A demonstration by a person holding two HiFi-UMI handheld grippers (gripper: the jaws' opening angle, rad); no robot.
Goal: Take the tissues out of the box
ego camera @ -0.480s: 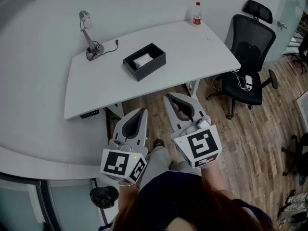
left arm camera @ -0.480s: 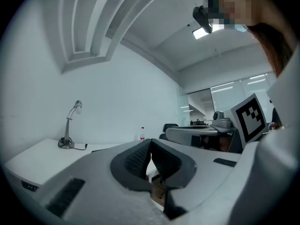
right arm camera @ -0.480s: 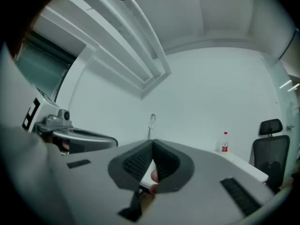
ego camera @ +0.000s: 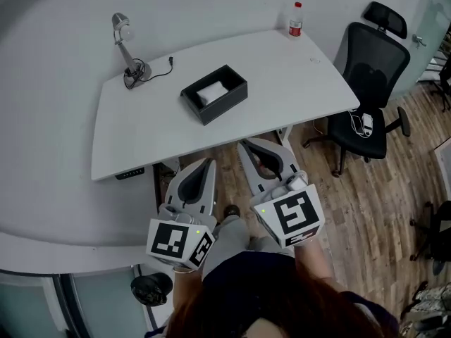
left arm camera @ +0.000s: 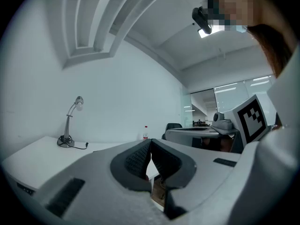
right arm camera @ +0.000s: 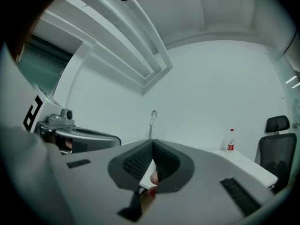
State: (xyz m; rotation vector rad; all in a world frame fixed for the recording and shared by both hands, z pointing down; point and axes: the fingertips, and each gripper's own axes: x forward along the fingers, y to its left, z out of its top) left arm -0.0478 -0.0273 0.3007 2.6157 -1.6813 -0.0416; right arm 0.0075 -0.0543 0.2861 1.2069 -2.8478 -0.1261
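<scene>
The white desk with rounded corners (ego camera: 282, 76) fills the middle of your head view, with a black mesh office chair (ego camera: 371, 65) at its right end. Your left gripper (ego camera: 208, 163) and right gripper (ego camera: 244, 144) sit side by side by the desk's near edge, each with its jaws pressed together on nothing. The open black rectangular box (ego camera: 220, 108) lies mid-desk, well apart from both, with the white tissues (ego camera: 213, 91) inside it, and a grey gooseneck lamp (ego camera: 126, 48) and a small red-capped bottle (ego camera: 296, 20) stand behind it.
</scene>
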